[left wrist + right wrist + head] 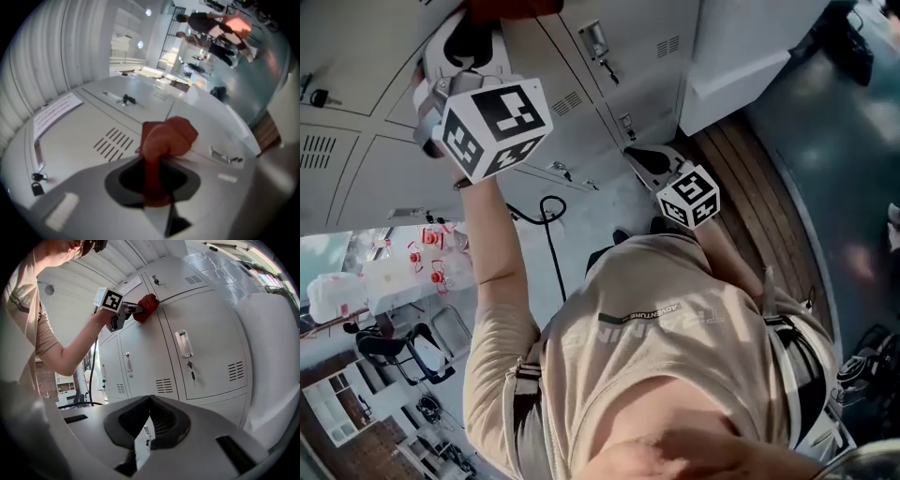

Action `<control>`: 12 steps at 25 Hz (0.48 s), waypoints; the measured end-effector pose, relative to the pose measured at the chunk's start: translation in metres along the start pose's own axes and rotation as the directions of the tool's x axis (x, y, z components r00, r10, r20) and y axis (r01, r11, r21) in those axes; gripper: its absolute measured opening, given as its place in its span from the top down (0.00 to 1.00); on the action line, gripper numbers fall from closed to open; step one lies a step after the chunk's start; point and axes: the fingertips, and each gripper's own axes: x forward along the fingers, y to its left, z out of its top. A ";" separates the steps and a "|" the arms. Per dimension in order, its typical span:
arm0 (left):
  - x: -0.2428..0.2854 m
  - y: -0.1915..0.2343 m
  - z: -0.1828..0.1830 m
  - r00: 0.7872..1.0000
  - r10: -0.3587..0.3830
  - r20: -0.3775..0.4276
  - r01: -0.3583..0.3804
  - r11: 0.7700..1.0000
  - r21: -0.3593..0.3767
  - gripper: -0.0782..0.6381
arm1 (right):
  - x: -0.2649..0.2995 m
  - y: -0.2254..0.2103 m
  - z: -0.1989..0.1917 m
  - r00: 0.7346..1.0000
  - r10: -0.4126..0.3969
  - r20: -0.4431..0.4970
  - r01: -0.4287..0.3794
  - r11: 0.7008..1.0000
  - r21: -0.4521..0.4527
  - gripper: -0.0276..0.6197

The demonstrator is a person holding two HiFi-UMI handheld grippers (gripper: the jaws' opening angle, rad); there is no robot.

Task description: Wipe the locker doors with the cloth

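Left gripper view: the red cloth (pixel 165 140) is clamped between the fingers (pixel 187 180) of the left gripper (pixel 157 161), with a strip running back between them and a bunched head sticking out in front.
Cloth position: the bunched head is pressed against a locker door (pixel 84 136), with the vent slots (pixel 111 144) just to its left and a latch (pixel 225 157) to its right.
Cloth axis: the cloth lies in line with the fingers, so the wad leads and the fingers are kept off the metal.
Right gripper view: the fingers of the right gripper (pixel 150 399) are seen closed tip to tip with nothing between them, aimed at the lower doors (pixel 206 348).
Height: from this view the cloth (pixel 146 306) is seen high on the bank, beside a vertical seam, at the end of the raised left arm.
Head view: the left gripper (pixel 478 42) is held up at the doors and the right gripper (pixel 649 159) is held low, well apart from the cloth.
Nearer hand: the left, which alone carries the cloth.
Next move, as judged: a sweep across the door face, with the wad kept flat against the panel.
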 end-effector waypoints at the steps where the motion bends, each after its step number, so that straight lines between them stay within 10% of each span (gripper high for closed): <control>1: 0.006 -0.004 -0.002 1.000 -0.004 -0.009 0.004 1.000 0.004 0.78 | -0.002 -0.003 -0.002 1.000 -0.006 0.000 0.006 1.000 0.004 0.94; 12: 0.012 -0.122 -0.065 0.980 -0.161 -0.120 0.151 0.985 -0.084 0.78 | -0.009 -0.032 -0.017 0.999 -0.039 -0.024 0.040 0.999 0.005 0.94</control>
